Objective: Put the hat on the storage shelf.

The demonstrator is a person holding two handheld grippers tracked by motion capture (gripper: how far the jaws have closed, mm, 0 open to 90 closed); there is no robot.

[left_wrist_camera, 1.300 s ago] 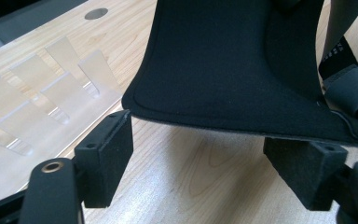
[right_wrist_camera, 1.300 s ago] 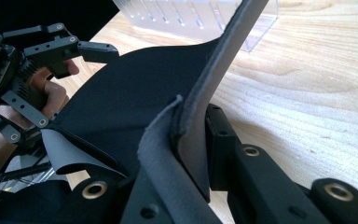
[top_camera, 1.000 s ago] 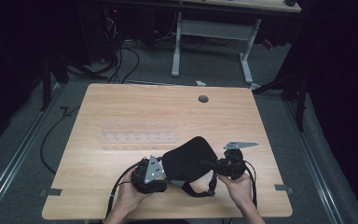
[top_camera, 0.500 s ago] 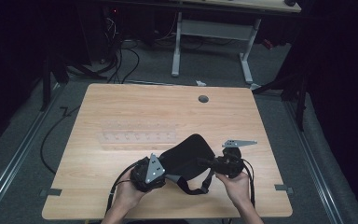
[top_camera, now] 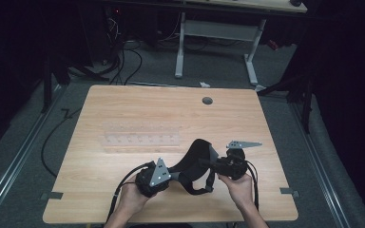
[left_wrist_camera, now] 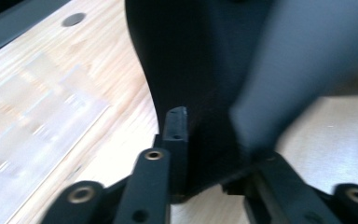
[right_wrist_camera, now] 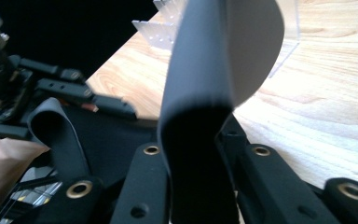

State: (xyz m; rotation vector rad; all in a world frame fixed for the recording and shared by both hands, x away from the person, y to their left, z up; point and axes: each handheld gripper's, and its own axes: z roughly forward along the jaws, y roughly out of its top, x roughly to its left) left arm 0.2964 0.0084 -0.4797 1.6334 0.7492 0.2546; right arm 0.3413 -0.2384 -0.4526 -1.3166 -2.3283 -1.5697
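The black strap (top_camera: 196,164) spans between both claws – the left gripper (top_camera: 167,176) has just been closing and now pinches its near end, the right gripper (top_camera: 208,164), jaws just loosening, still clamps the folded part; a clear plastic tray (top_camera: 140,137), contents unclear, lies beyond them

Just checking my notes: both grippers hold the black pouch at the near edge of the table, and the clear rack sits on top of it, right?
Not quite. The clear rack lies on the table beyond the black pouch, apart from it, as the high view shows. The rest holds.
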